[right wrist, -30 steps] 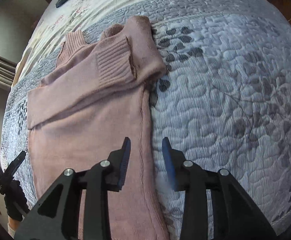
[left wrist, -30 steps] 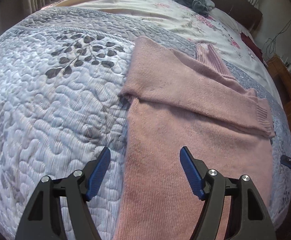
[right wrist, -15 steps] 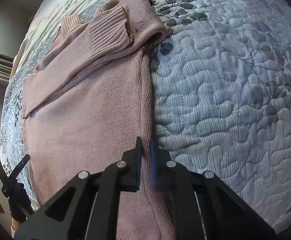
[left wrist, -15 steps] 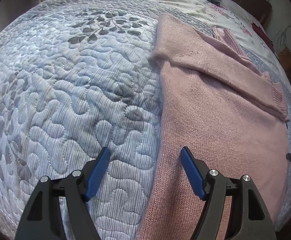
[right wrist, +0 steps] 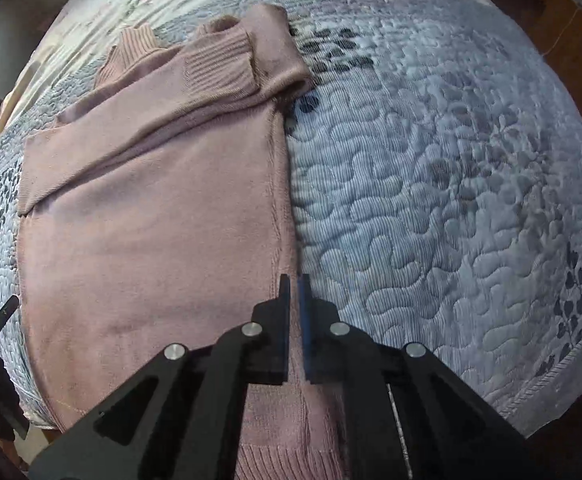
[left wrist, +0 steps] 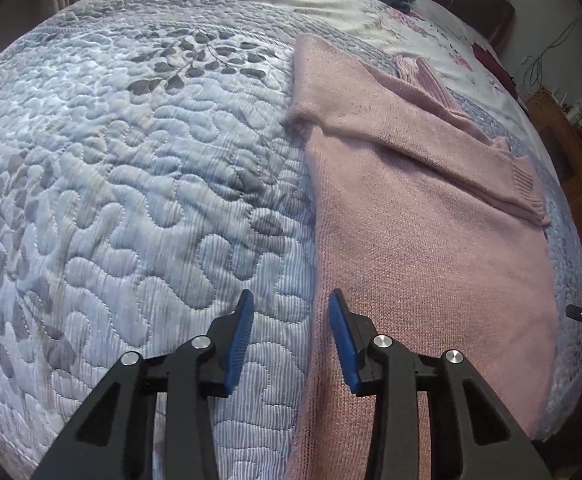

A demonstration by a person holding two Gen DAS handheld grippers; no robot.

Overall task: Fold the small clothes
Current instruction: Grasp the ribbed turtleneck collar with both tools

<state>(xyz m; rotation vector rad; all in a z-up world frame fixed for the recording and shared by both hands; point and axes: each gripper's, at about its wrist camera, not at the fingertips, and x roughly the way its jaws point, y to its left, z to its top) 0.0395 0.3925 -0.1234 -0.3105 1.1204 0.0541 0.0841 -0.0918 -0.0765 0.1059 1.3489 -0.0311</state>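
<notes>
On the quilted bedspread [left wrist: 131, 200], the left gripper [left wrist: 289, 340] hovers parted astride the left side edge of the pink sweater [left wrist: 411, 240], which runs lengthwise ahead; opposite, the right gripper [right wrist: 295, 312] is clenched on the sweater's right side edge.

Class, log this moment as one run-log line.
left gripper: open, straddling pink sweater edge | right gripper: shut on sweater's other edge | quilt: underneath
</notes>
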